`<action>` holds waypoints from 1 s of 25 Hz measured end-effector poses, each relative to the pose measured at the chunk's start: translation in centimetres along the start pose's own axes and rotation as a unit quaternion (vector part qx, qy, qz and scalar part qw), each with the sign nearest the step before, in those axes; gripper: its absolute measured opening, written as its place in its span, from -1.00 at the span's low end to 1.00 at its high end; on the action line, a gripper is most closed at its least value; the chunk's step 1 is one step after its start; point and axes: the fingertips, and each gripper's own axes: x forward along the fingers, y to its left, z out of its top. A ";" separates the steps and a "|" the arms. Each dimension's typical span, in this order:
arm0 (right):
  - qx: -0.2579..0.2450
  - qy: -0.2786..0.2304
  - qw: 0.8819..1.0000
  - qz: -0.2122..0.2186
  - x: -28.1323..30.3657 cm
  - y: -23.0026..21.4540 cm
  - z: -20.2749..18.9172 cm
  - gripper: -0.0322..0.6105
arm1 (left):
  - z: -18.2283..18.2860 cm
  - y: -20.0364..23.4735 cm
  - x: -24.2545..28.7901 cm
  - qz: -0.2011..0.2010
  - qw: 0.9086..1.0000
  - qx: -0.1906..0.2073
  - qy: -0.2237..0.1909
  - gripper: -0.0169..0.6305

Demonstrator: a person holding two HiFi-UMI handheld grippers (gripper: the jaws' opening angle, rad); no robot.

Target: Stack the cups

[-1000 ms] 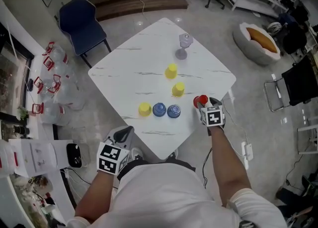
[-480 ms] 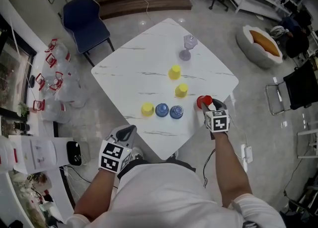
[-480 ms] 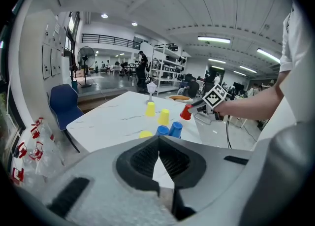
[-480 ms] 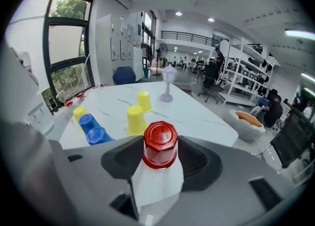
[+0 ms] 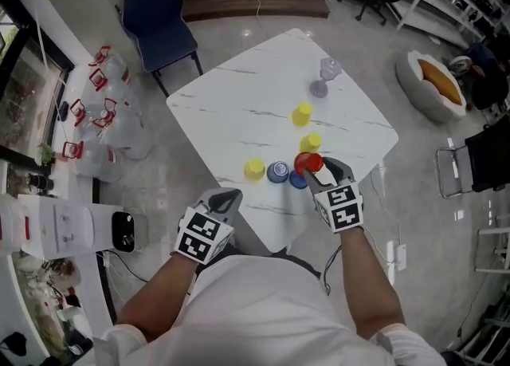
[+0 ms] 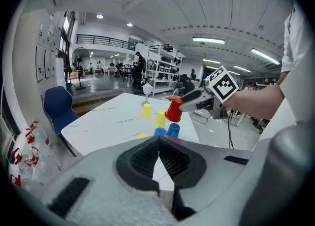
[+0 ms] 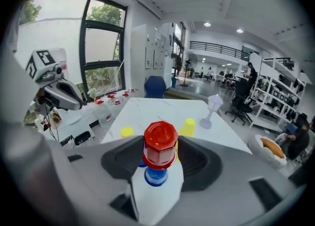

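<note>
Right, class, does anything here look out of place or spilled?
Nothing spilled or toppled. Only the clear stemmed glass stands out: upright near the far edge, unlike the coloured cups. The red cup is in the right gripper.

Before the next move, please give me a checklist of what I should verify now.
1. Red cup held: ok, right gripper jaws have just been closing and press on it.
2. Red cup off the table: ok.
3. Red cup centred over blue cup: cannot tell.
4. Red cup level: not ok, tilted.
5. Left gripper out of the way: ok, shut, empty.
</note>
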 end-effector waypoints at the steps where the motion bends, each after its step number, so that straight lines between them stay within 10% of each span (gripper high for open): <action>1: -0.007 0.002 1.000 0.011 0.5 1.1 0.4 -0.21 | -0.1 0.0 -0.1 -0.001 1.000 0.001 0.000 -0.92; 25: -0.050 0.041 0.994 0.083 7.3 9.3 2.0 -0.20 | -2.7 1.7 -2.8 0.021 0.999 -0.027 -0.001 -0.92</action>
